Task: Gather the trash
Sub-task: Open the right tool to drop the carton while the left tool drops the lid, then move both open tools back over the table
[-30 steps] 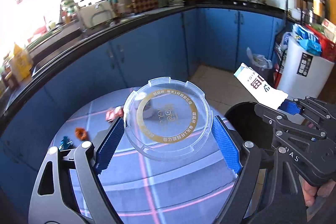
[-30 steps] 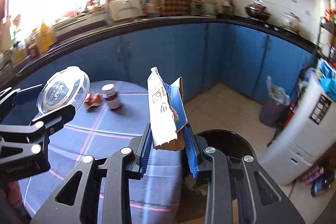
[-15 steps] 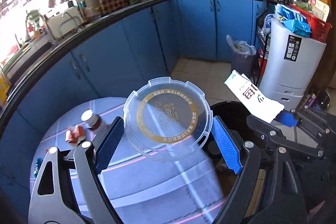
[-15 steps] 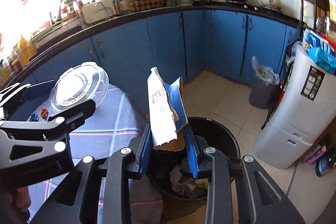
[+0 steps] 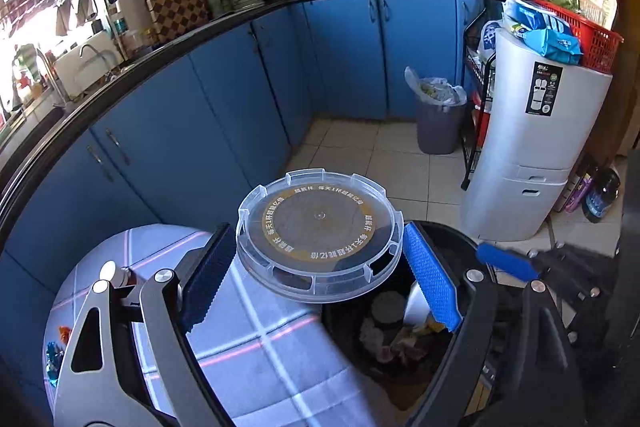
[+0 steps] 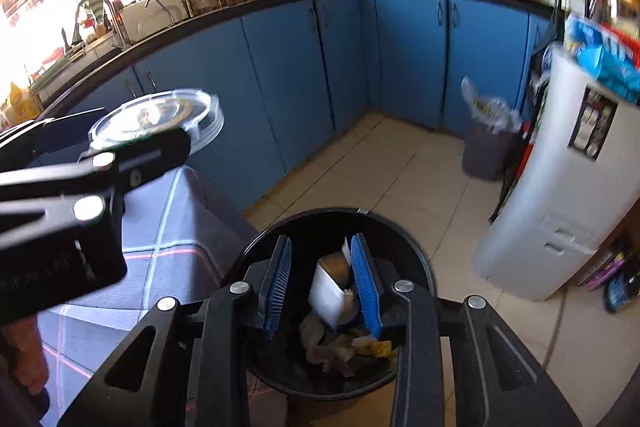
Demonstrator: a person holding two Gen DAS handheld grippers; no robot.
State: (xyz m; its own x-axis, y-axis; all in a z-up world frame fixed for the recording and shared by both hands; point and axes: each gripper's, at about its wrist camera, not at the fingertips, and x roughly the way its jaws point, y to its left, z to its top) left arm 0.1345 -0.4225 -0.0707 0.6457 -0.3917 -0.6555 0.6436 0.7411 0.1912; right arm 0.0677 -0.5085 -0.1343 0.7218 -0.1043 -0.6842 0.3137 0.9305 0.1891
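- left gripper (image 5: 316,275) clamps the clear round plastic lid (image 5: 320,231) edge-to-edge, over the black round trash bin (image 5: 460,239) at its 9 o'clock rim
- lid looks light, stiff, slippery; rim grip suits it
- right gripper (image 6: 322,283) has just been opening, released; white torn carton (image 6: 328,287) drops into bin

A gold ring of Chinese characters is running around the clear plastic lid (image 5: 320,233), with 超能杯 and 每天1杯超能亿倍 showing along its far arc and repeating, upside down, along the near arc; in the right wrist view the same lid (image 6: 160,119) is appearing too blurred to read. A black label with white print is sitting on the white cabinet (image 5: 532,155), its lettering too small to read; the blue packets (image 5: 548,39) on top are showing print that is likewise illegible.
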